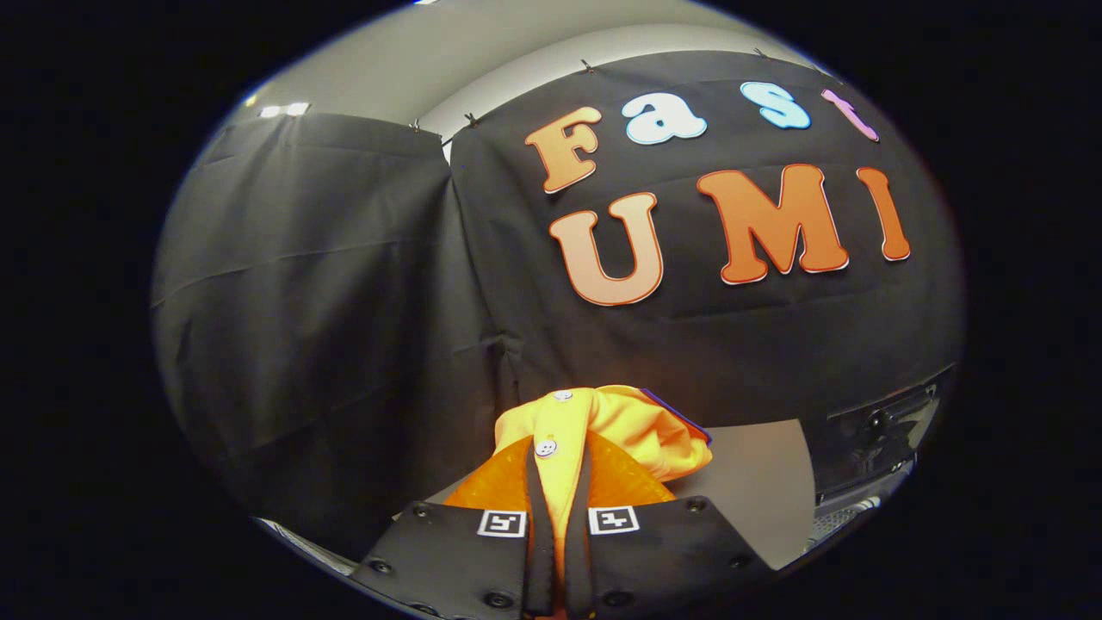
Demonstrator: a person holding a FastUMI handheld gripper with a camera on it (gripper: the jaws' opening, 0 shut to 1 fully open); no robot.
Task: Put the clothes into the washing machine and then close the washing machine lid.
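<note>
Nearest, bottom centre of frame: gripper (560, 504) fingers nearly together, both pressing a fold of the yellow garment (633, 430) between them. Pinch sits on the button strip; one white button (546, 448) just above the fingertips, a second button (563, 395) further up at the top of the bunch.

Garment is off any surface, carried in the air, bunched up just ahead of and above the fingers, spilling toward lower centre-right. Thin dark trim edge visible on its right side.

Handling, my read:
- Light, soft, no stiffness. It will droop and swing with any fast move.
- Fabric looks smooth, so a thin single-layer pinch could creep out. The button strip is a doubled layer, thicker, so a decent place to hold. Buttons may act as a stop against slipping.
- Not fragile. Only risk is a trailing part snagging on the machine's rim or hanging outside when released.
- How much hangs below the fingers I can't tell, it's hidden by the gripper body.

Behind the garment, lower right: pale flat surface (758, 482), likely a tabletop. Past it at the far right edge, a dark appliance panel with a knob, probably the washing machine (878, 439); can't see whether its lid is open, too small and distorted at that edge.

Farthest: black cloth wall (344, 301) across the middle of frame, light ceiling (448, 60) at upper left.

Task state judgement: garment in hand, not yet in the machine, lid step not started.
</note>
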